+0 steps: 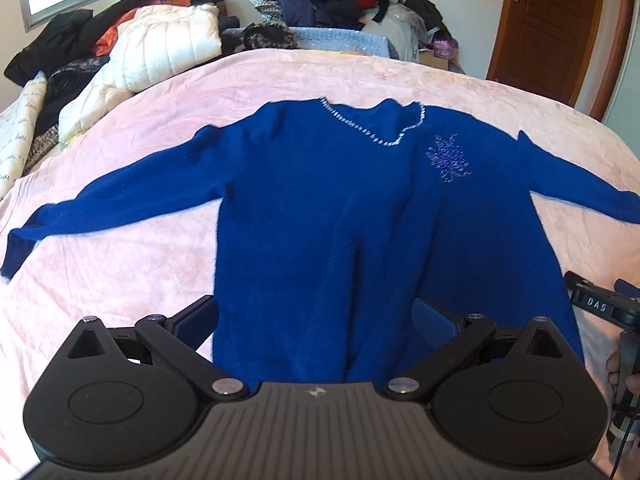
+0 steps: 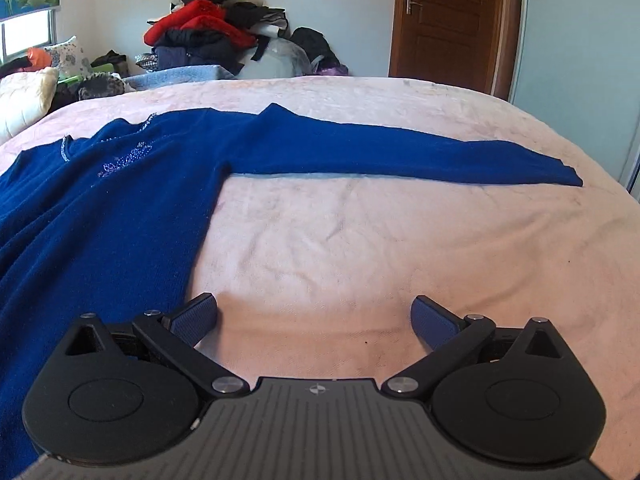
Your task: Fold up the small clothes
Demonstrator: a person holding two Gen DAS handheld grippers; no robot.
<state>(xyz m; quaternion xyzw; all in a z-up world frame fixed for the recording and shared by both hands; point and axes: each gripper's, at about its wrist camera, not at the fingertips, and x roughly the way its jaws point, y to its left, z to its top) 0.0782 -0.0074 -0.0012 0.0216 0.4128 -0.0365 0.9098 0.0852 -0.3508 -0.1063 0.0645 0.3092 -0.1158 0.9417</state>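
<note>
A blue sweater (image 1: 340,208) is spread flat on the pink bed (image 1: 160,272), sleeves out. Both grippers are held wide apart-jawed and empty — the left gripper (image 1: 316,320) over the hem, the right gripper (image 2: 314,316) over bare bedding.

Right gripper (image 2: 314,318) over the bed (image 2: 360,240), beside the sweater (image 2: 100,208)
Its fingers (image 2: 196,320) spread wide, holding nothing; the left one sits just at the sweater's side edge. One sleeve (image 2: 400,152) lies stretched flat to the right. Clothes pile (image 2: 208,36) and door (image 2: 448,20) behind.
</note>
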